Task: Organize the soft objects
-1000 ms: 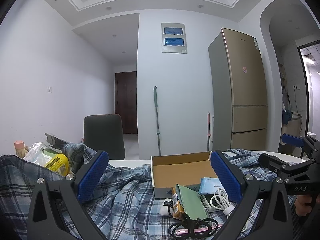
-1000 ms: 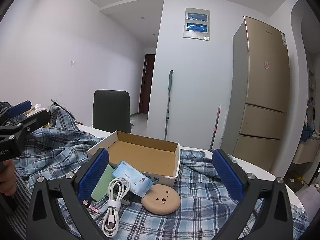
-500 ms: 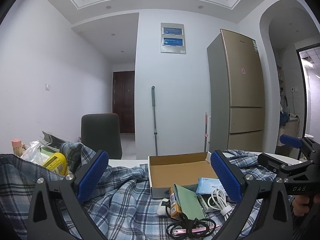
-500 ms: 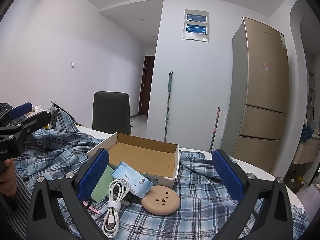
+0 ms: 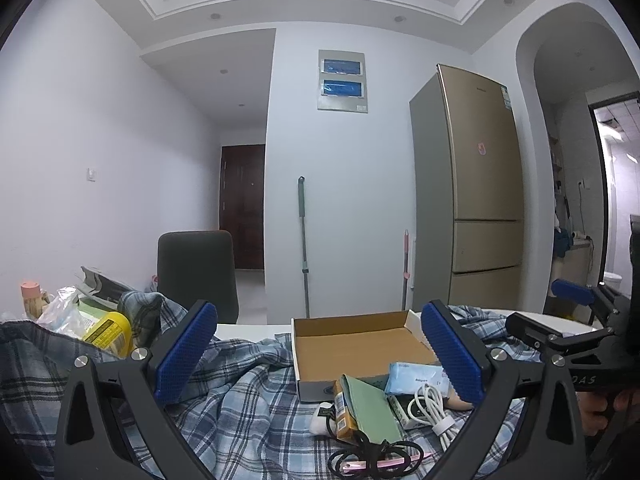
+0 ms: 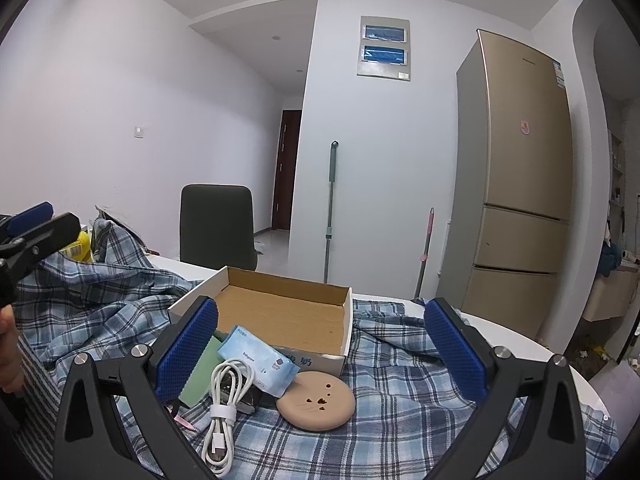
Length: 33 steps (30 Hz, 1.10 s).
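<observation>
A big blue checked cloth (image 6: 400,412) lies all crumpled over the tabletop, bunched up high toward the left edge. A soft blue pack of tissues (image 6: 258,360) lies flat on the cloth, touching the front wall of an open cardboard box (image 6: 280,312). A round tan puff (image 6: 316,400) lies flat on the cloth just beside the pack, near the box's front right corner.

Right tongs (image 5: 576,378) body: "DAS", partly cut off. Other labels too small/blurred to read.
</observation>
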{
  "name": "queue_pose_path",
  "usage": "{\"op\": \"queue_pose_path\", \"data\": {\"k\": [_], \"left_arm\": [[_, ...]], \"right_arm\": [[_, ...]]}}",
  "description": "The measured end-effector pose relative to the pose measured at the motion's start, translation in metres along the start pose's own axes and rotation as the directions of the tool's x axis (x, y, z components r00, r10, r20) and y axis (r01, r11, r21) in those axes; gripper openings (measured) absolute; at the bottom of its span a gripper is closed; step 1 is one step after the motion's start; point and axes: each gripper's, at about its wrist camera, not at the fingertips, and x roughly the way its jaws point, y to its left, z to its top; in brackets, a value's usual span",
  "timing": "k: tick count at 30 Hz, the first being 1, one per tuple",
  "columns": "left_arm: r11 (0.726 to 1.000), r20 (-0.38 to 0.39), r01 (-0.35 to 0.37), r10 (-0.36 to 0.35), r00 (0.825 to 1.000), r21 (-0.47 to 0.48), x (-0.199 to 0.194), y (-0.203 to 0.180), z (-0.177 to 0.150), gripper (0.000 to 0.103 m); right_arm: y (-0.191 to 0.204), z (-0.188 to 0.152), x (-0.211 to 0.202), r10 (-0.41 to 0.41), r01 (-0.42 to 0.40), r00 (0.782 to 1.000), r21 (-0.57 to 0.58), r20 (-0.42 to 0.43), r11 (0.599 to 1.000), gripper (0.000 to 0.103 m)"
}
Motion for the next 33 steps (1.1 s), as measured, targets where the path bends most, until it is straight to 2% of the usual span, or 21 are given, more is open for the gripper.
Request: {"op": "queue_pose_path", "data": {"k": [6,11,14,21,24,27,31,33], "left_arm": [[1.0,-0.024,0.004,-0.004,1.0,-0.005,-0.001,0.002,0.01,0.103],[0.999,-0.071,-0.036,0.035,0.997,-0.007,0.003,0.006,0.019,0.103],[0.999,-0.069,-0.043,0.041,0.997,-0.026,0.003,0.013,0.02,0.103],[0.998,-0.094,-0.046,0.042,0.995,-0.043,0.009,0.019,0.017,0.103],[0.997,-0.104,-0.046,0.04,0.994,-0.055,0.012,0.021,0.016,0.103],[0.996,-0.115,-0.05,0.042,0.992,-0.067,0.013,0.023,0.014,0.103],[0.996,-0.13,-0.054,0.045,0.991,-0.068,0.016,0.022,0.01,0.103],[0.997,-0.139,-0.055,0.046,0.989,-0.059,0.018,0.02,0.007,0.103]], "right_arm": [[0.003,0.015,-0.003,-0.011,0.011,1.0,-0.006,-0.019,1.0,0.103],[0.001,0.033,0.002,0.039,-0.037,0.995,0.031,-0.096,0.999,0.103],[0.0,0.042,0.007,0.077,-0.067,0.987,0.076,-0.14,0.995,0.103],[0.007,0.035,0.024,0.1,-0.086,0.976,0.08,-0.193,0.993,0.103],[0.01,0.024,0.035,0.134,-0.111,0.959,0.103,-0.249,0.988,0.103],[0.013,0.012,0.049,0.182,-0.142,0.926,0.143,-0.331,0.98,0.101],[0.02,-0.01,0.072,0.232,-0.169,0.865,0.176,-0.445,0.97,0.092],[0.027,-0.02,0.076,0.233,-0.186,0.853,0.143,-0.467,0.972,0.091]]}}
